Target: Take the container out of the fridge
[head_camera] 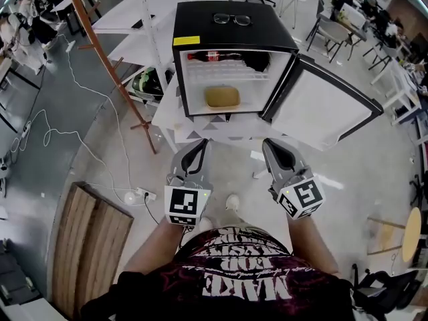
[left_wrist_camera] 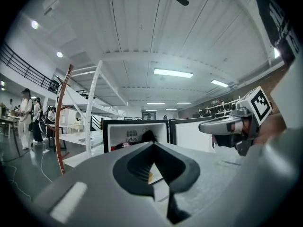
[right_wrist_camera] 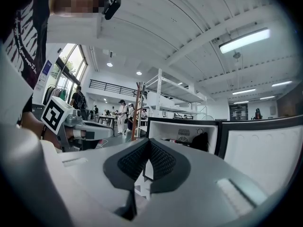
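Note:
A black mini fridge (head_camera: 231, 29) stands on a white table (head_camera: 175, 116), its door (head_camera: 324, 105) swung open to the right. A tan container (head_camera: 222, 97) lies on the fridge floor, below a wire shelf that holds a cola bottle (head_camera: 214, 56) and a dark object. Both grippers are held level in front of the fridge and short of its opening. My left gripper (head_camera: 200, 144) is shut and holds nothing. My right gripper (head_camera: 268, 143) is likewise shut and holds nothing. The open fridge (left_wrist_camera: 135, 134) shows past the shut left jaws, and the fridge (right_wrist_camera: 182, 134) past the shut right jaws.
A pair of glasses (head_camera: 232, 19) rests on the fridge top. A red-brown slanting pole (head_camera: 107, 65) and white shelving stand to the left. A wooden board (head_camera: 87, 239), a power strip (head_camera: 140, 194) and cables lie on the floor at the left. Desks and chairs fill the right.

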### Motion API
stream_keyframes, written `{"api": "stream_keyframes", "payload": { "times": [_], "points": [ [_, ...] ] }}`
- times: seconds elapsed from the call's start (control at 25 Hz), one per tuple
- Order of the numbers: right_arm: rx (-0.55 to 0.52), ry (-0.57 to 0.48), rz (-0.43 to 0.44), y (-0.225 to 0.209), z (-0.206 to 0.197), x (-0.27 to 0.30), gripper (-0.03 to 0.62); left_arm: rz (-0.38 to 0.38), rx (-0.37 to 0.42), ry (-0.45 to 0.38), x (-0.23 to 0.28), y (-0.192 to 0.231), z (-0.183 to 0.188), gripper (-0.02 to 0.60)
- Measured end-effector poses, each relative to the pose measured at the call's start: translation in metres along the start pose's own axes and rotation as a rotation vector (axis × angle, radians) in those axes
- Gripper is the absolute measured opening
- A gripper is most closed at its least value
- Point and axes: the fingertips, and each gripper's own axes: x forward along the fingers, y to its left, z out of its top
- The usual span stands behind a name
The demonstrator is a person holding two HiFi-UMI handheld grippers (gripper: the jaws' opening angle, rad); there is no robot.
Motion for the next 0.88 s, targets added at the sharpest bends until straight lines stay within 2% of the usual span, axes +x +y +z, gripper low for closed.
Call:
{"api": "stream_keyframes", "payload": {
  "times": [0.52, 0.88],
  "points": [
    [0.031, 0.006, 0.026, -0.016, -0.014, 0.02, 0.021, 0.005, 0.005, 0.029, 0.022, 0.004, -0.009, 0.0],
    [0.034, 0.033, 0.049, -0.022, -0.022, 0.041, 0.021, 0.038, -0.037, 0.06, 0.035, 0.023, -0.025, 0.0]
  ]
}}
